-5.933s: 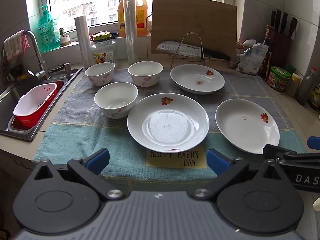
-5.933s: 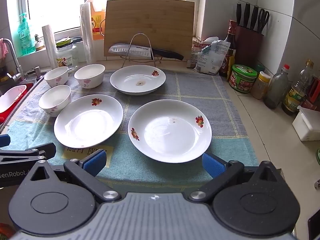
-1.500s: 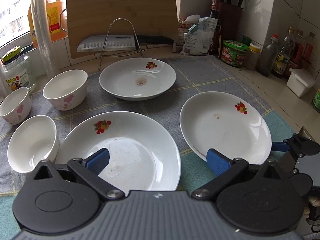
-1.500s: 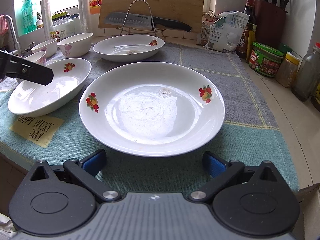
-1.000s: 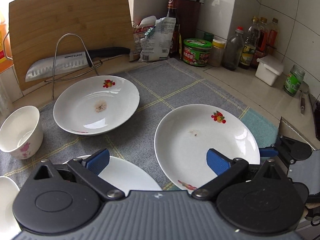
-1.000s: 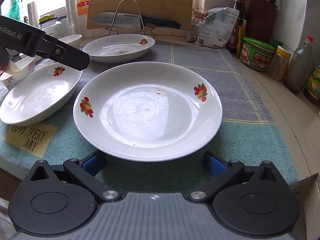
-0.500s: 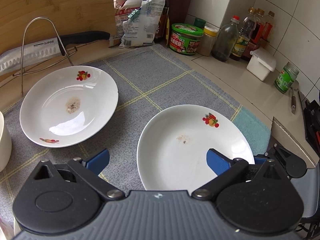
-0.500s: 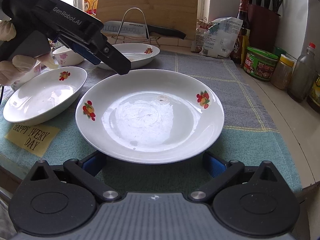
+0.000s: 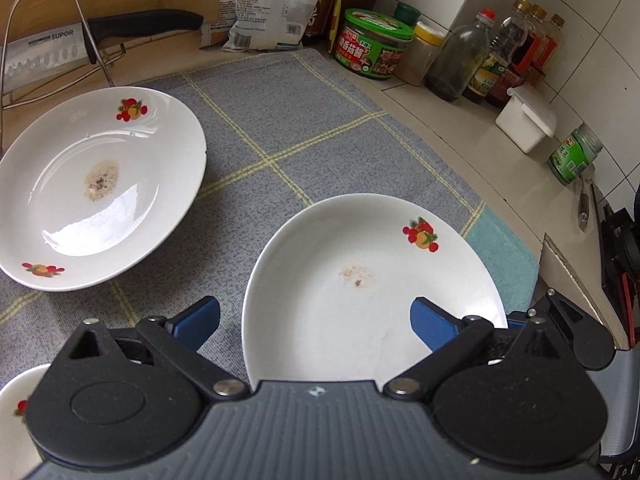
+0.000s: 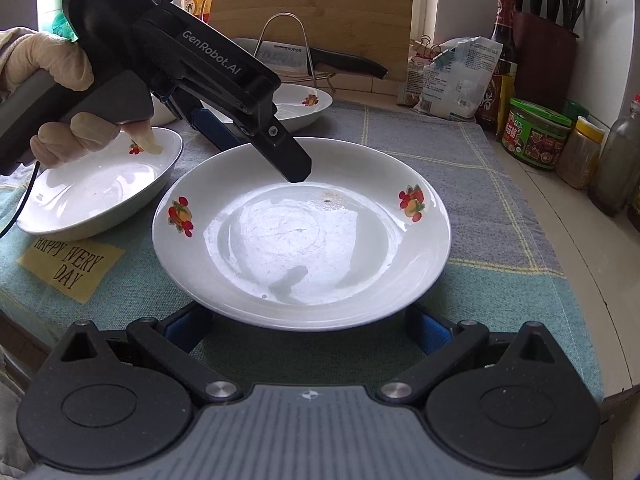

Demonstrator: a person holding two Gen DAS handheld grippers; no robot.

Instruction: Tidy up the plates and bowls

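Note:
A white plate with fruit prints (image 9: 360, 280) (image 10: 300, 232) lies on the cloth in front of both grippers. My left gripper (image 9: 314, 322) (image 10: 260, 156) straddles its left rim and points steeply down. One blue pad is over the cloth and the other over the plate's inside. Its jaws are closing and the pads are clear of the rim. My right gripper (image 10: 308, 328) stands open, low at the plate's near edge, with its fingertips hidden under the rim. A second plate (image 9: 100, 184) (image 10: 308, 100) sits further back. A third plate (image 10: 96, 188) lies to the left.
A gloved hand (image 10: 60, 80) holds the left gripper over the third plate. A knife (image 9: 120, 28) on a wire rack and a cutting board (image 10: 312, 12) stand behind. Jars (image 9: 372, 48), bottles (image 9: 456, 64) and a white box (image 9: 524, 120) line the right counter. A yellow label (image 10: 68, 268) marks the cloth's front.
My left gripper swung right and down, from over the left plate to the near plate's rim, and its jaws narrowed slightly. The right gripper barely moved.

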